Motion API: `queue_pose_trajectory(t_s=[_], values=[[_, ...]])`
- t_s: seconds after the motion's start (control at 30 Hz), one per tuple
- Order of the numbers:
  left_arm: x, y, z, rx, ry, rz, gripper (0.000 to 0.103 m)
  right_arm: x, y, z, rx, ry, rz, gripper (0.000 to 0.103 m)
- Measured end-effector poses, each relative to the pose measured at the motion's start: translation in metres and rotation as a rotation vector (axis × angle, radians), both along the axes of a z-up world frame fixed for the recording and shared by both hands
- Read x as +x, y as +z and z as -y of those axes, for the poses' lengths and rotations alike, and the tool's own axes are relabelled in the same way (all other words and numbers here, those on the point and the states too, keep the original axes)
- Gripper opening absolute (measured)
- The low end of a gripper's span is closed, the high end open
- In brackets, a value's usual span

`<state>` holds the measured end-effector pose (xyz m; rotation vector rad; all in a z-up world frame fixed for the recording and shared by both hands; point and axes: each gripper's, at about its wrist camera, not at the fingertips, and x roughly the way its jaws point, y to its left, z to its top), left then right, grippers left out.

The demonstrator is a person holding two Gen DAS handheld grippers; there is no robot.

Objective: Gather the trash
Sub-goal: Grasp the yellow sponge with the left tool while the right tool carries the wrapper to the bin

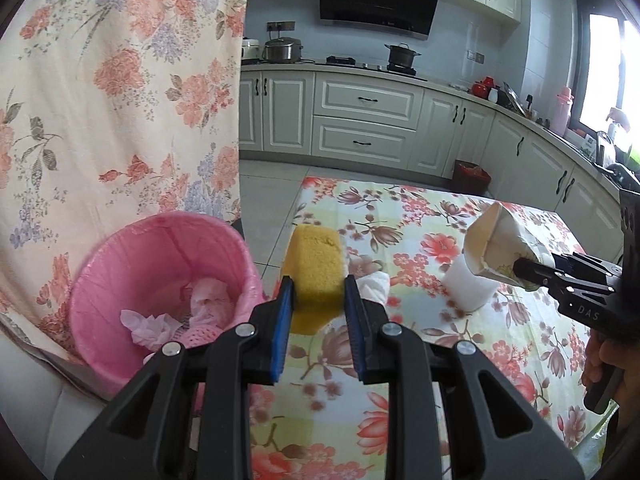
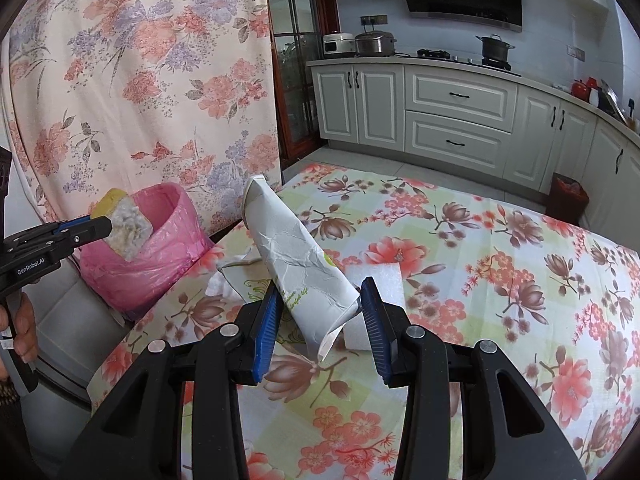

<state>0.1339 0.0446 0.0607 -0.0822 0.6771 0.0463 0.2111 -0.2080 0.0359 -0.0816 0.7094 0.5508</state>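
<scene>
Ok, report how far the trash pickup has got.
Done: crumpled tissues already lie in the pink bin. In hand: the left gripper holds a yellow sponge near the bin, and the right gripper holds a crushed paper cup. Left: a white foam block and a white wad on the table.

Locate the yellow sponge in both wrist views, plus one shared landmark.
Left wrist: yellow sponge at lower centre, clamped between the left gripper pads, just right of the pink bin.
Right wrist: yellow sponge at far left, held by the left gripper in front of the pink bin; its whitish face shows.
Shared landmark: the pink-lined bin beside the floral-cloth table.
</scene>
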Motion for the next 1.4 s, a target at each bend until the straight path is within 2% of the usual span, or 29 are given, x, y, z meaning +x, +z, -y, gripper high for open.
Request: queue_pose_trajectory(t_s=[0.27, 0.57, 1.0, 1.4], values=[[-0.022, 0.016, -0.051, 0.027, 0.118, 0.036, 0.025, 0.004, 0.013, -0.04, 0.007, 0.055, 0.018, 0.039], [-0.039, 0.027, -0.094, 0.041, 0.206, 0.068, 0.025, 0.014, 0.023, -0.093, 0.002, 0.128, 0.025, 0.039], [-0.051, 0.032, -0.122, 0.021, 0.254, 0.095, 0.025, 0.024, 0.036, -0.192, -0.037, 0.272, 0.035, 0.039], [-0.06, 0.028, -0.139, -0.002, 0.282, 0.102, 0.025, 0.031, 0.026, -0.272, -0.082, 0.367, 0.002, 0.039]])
